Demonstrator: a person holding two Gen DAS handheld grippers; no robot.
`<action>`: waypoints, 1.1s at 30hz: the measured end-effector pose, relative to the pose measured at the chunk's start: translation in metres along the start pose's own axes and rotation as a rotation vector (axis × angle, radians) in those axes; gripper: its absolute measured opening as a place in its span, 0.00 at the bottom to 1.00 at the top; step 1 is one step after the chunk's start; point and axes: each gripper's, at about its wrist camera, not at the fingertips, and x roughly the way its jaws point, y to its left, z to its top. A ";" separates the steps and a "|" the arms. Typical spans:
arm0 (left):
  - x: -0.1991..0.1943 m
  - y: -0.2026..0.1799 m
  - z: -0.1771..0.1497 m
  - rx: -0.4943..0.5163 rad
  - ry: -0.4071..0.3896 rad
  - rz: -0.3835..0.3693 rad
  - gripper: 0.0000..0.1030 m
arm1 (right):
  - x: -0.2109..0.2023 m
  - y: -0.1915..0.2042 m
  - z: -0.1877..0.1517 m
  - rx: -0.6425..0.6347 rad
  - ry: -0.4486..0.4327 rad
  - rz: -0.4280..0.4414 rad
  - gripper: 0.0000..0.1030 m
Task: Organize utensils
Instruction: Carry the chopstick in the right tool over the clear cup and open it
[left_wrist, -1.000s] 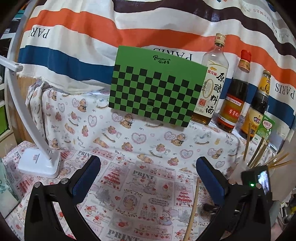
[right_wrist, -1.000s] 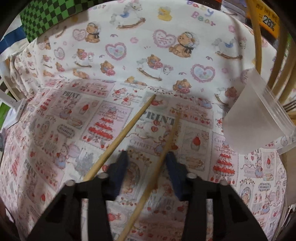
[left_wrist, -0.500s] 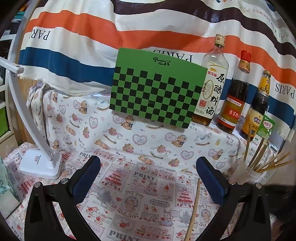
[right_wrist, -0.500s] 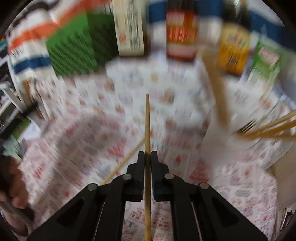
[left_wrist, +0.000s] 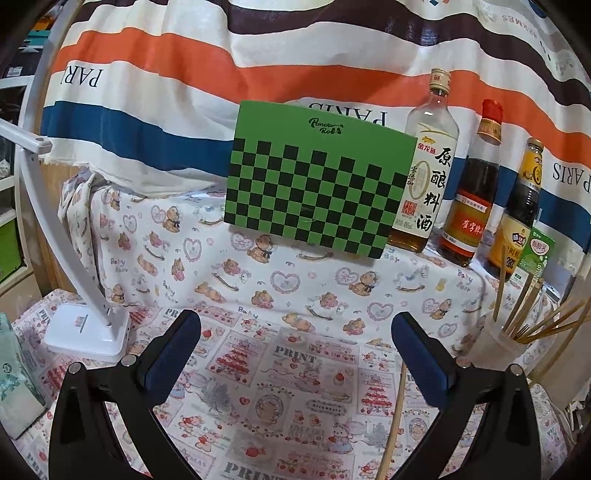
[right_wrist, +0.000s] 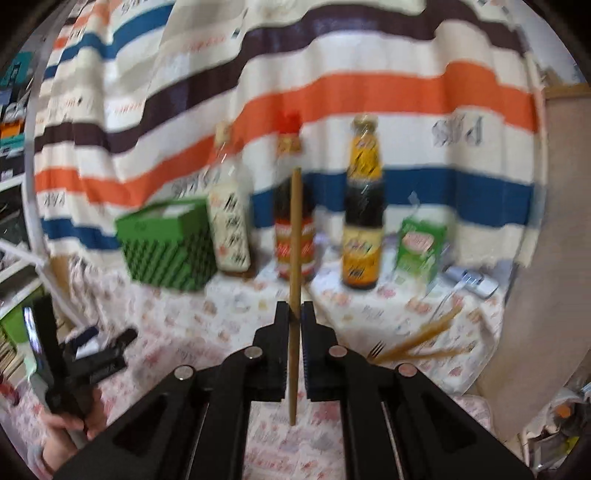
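Right gripper (right_wrist: 294, 317) clamping slim round bamboo chopstick (right_wrist: 295, 236), jaws nearly shut on it, long axis running straight ahead along fingers. Translucent plastic cup (left_wrist: 496, 345) holding fanned chopsticks and fork sitting lower right, by counter's right edge. Left gripper (left_wrist: 295, 345) hanging wide open, empty. Second bamboo chopstick (left_wrist: 394, 417) lying on printed cloth.

black tongs (left_wrist: 295, 343), blue pads (left_wrist: 173, 354), silver screws

1 wooden chopstick (right_wrist: 295, 236) stands upright, pinched mid-length. Another chopstick (left_wrist: 393, 421) lies flat on the patterned cloth. Several more lean in a translucent cup (left_wrist: 495, 343) with a fork (right_wrist: 375, 349).
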 end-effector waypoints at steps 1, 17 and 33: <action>0.001 0.000 0.000 0.001 0.003 -0.001 0.99 | -0.001 -0.003 0.006 0.004 -0.015 -0.013 0.05; 0.005 -0.003 -0.002 0.016 0.019 -0.007 0.99 | 0.118 -0.055 0.013 0.102 -0.013 -0.213 0.05; 0.008 -0.011 -0.006 0.067 0.024 0.004 0.99 | 0.032 -0.054 -0.021 0.149 -0.084 -0.029 0.96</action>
